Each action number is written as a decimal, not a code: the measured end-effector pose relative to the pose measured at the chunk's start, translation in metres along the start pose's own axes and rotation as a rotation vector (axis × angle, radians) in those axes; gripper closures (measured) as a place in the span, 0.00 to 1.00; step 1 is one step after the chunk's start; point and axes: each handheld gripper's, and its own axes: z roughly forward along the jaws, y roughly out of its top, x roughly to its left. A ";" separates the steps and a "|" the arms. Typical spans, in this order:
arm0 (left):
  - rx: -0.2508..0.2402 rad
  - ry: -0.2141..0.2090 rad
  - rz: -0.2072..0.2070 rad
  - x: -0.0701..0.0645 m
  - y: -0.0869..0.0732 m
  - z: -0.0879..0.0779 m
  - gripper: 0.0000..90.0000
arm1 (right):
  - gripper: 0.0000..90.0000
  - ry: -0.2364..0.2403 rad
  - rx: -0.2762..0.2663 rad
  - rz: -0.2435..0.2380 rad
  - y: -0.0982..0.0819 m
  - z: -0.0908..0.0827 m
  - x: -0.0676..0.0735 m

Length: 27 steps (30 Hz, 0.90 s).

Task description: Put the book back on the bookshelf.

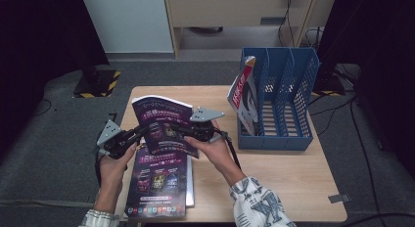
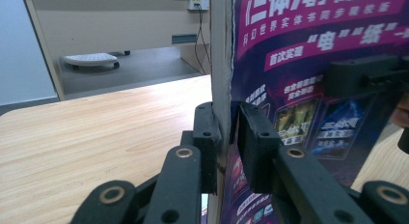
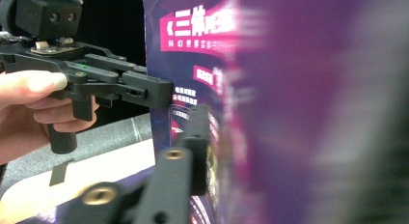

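A purple magazine (image 1: pixel 161 114) stands tilted above the wooden table (image 1: pixel 284 178), held from both sides. My left gripper (image 1: pixel 143 130) is shut on its left edge; in the left gripper view both jaws (image 2: pixel 227 118) pinch the magazine's spine (image 2: pixel 219 50). My right gripper (image 1: pixel 172 129) reaches in from the right and is shut on the cover. In the right gripper view one jaw lies flat against the cover (image 3: pixel 289 113), and the blurred page hides the other jaw. The left gripper (image 3: pixel 120 86) bites the page edge in that view.
More purple magazines (image 1: pixel 159 180) lie flat in a stack at the table's front left. A blue slotted file rack (image 1: pixel 288 134) stands at the back right with a red and white magazine (image 1: pixel 243 92) leaning in its left slot. Bare wood lies in front of the rack.
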 end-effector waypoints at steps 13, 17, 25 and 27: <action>0.097 0.125 0.023 0.011 -0.018 -0.006 0.27 | 0.92 -0.011 -0.016 -0.030 0.009 -0.007 0.010; 0.153 0.179 0.006 0.020 -0.031 -0.008 0.16 | 0.92 -0.026 -0.025 -0.040 0.016 -0.013 0.011; 0.261 0.231 0.009 0.028 -0.049 -0.001 0.02 | 0.92 -0.076 -0.060 -0.034 0.028 -0.032 0.005; 0.277 0.232 0.001 0.030 -0.053 0.000 0.03 | 0.92 -0.085 -0.062 -0.032 0.030 -0.035 0.004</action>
